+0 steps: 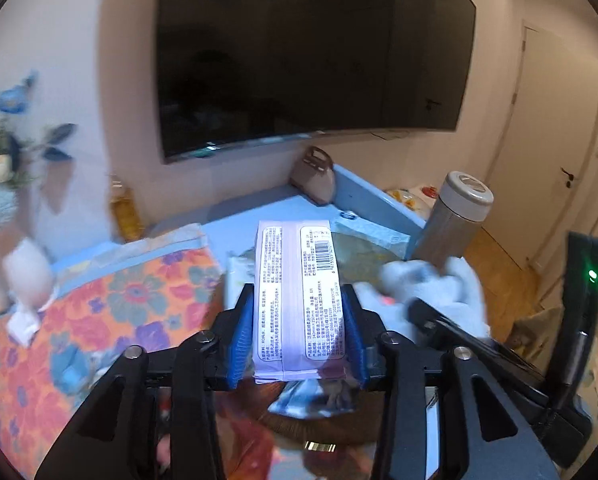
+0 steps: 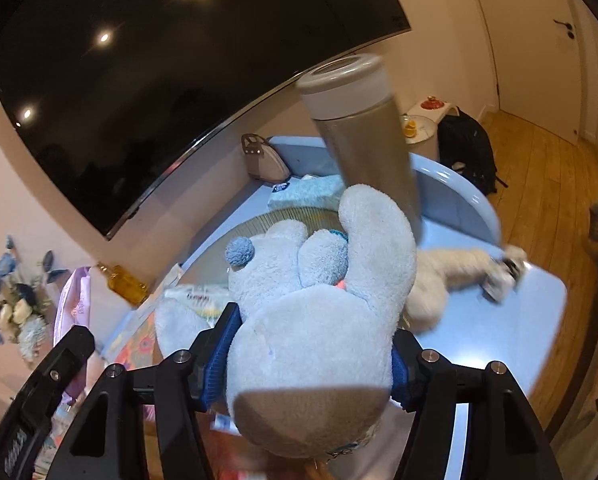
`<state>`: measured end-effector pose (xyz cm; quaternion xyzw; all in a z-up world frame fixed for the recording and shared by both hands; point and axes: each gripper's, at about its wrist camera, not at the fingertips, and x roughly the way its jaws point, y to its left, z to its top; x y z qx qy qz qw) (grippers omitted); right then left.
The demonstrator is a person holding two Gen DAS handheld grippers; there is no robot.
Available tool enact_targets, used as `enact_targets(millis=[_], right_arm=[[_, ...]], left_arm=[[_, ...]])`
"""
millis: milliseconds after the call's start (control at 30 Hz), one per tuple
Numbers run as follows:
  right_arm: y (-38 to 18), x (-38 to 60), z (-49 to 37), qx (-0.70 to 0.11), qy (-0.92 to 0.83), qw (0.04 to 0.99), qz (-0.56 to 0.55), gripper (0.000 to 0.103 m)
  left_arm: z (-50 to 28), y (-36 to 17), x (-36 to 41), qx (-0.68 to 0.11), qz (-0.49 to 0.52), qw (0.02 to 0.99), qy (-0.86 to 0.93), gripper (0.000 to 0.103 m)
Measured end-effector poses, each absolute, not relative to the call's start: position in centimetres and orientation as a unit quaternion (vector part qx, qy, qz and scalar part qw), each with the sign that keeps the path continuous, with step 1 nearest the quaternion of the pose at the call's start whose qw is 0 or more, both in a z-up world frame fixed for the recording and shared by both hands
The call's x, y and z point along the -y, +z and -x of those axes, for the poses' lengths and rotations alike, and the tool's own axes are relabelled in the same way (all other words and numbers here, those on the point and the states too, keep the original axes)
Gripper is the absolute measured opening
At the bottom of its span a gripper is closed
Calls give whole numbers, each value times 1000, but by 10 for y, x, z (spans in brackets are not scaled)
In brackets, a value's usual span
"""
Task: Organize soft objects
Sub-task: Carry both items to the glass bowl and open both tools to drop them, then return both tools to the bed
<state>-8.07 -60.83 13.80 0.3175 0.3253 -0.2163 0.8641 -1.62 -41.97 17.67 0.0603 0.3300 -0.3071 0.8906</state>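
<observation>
My left gripper (image 1: 299,320) is shut on a pale purple pack of wipes (image 1: 299,288), held above the blue table (image 1: 243,224); the label with a barcode faces me. The pack also shows at the left edge of the right wrist view (image 2: 73,300). My right gripper (image 2: 311,344) is shut on a light blue plush toy (image 2: 319,320), lifted over the table (image 2: 499,332). The plush also shows in the left wrist view (image 1: 431,280) with the right gripper under it. A white plush (image 2: 451,276) lies on the table to the right.
A steel thermos (image 2: 367,140) stands just beyond the plush. A floral cloth (image 1: 99,312), a round woven mat (image 2: 291,216), a blue tissue pack (image 2: 307,192), an oil bottle (image 2: 125,282), a tan bag (image 2: 263,160) and a wall TV (image 1: 307,52) are around.
</observation>
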Motion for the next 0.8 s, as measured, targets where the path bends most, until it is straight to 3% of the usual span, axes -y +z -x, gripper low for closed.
enact_targets(millis=[33, 67, 267, 667, 800], right_arm=[[135, 610, 74, -329, -212, 864, -317, 72], [132, 613, 67, -338, -205, 862, -318, 72], [128, 613, 81, -366, -208, 857, -296, 72], [172, 561, 159, -320, -181, 882, -293, 73], [188, 534, 173, -290, -172, 890, -306, 90]], left_arm=[[8, 171, 424, -340, -65, 886, -309, 67], [5, 168, 424, -344, -64, 887, -303, 69], [15, 173, 405, -359, -32, 865, -349, 74], [118, 279, 284, -180, -80, 940, -279, 74], [135, 307, 218, -138, -61, 968, -200, 77]])
